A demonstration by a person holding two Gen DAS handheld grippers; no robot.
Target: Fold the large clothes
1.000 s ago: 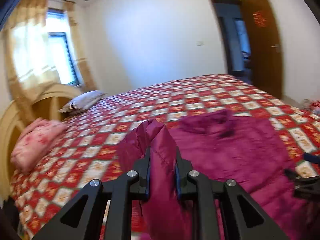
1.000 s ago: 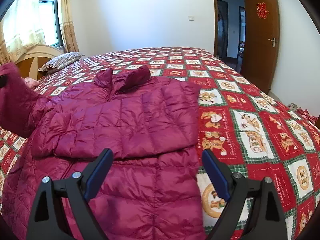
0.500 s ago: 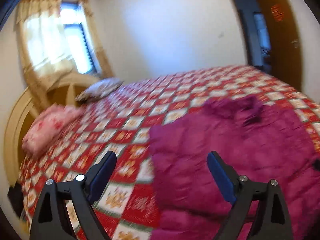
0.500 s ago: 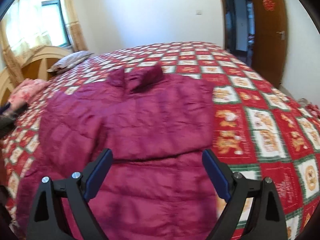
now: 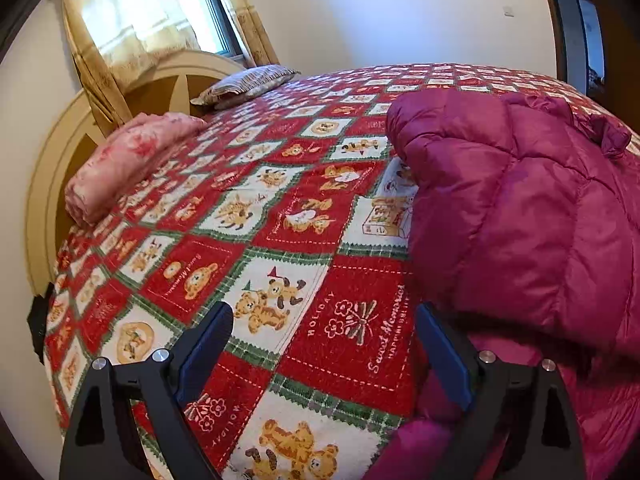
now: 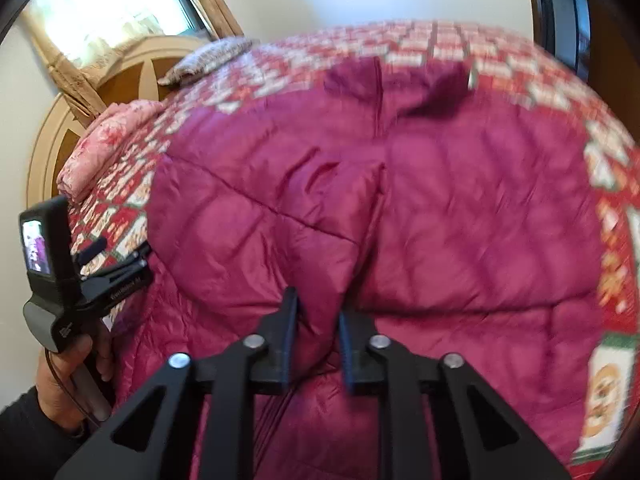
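The sleeve held a second ago has been released by the left gripper (image 5: 324,348), whose jaws are now spread wide over the bedspread (image 5: 256,240). The right gripper (image 6: 316,332) has just been closed on a fold of the magenta jacket (image 6: 440,208), which is spread at 12 o'clock.
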